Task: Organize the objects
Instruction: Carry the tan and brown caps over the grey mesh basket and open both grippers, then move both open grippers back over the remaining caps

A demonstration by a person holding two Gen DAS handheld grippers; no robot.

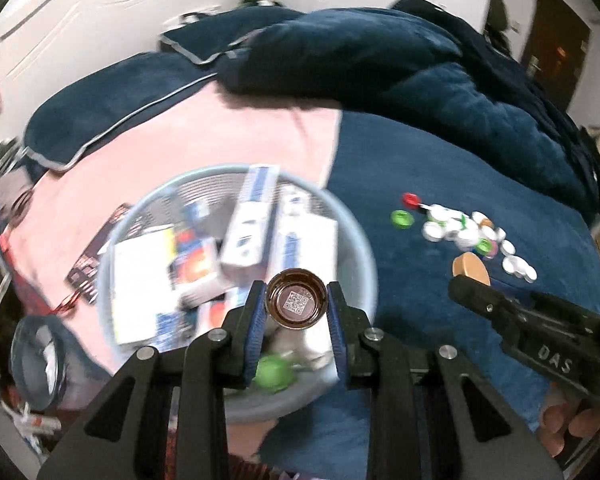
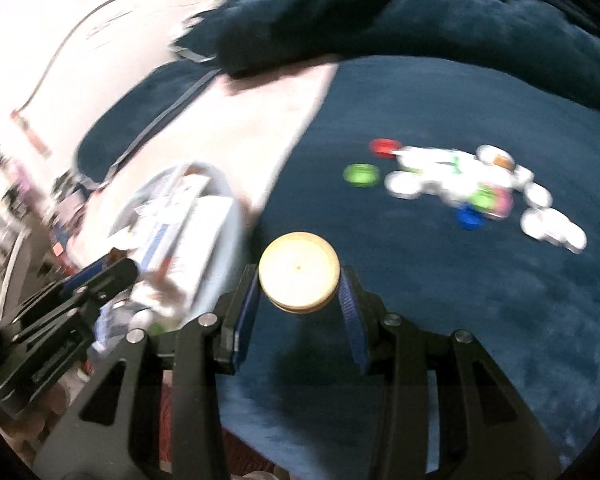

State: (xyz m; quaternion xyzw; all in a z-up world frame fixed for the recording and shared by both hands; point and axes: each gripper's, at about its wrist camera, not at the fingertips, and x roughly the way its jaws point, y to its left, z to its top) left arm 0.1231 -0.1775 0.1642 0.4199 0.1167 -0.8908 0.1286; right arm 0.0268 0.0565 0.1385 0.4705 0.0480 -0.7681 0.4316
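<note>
caps [image 1: 476, 236] mostly remain mid-bed; your left gripper [image 1: 296, 300] clamps a brown cap [image 1: 296, 299] over the basket [image 1: 364, 256], your right gripper [image 2: 299, 280] clamps a yellow cap [image 2: 299, 270]

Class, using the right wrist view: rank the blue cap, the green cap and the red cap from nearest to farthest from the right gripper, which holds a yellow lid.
From the right gripper, shut on the yellow lid:
1. Green cap, above it, left edge of the pile.
2. Blue cap, to the right, at the pile's near edge; close to the green one.
3. Red cap, beyond the green one.
</note>
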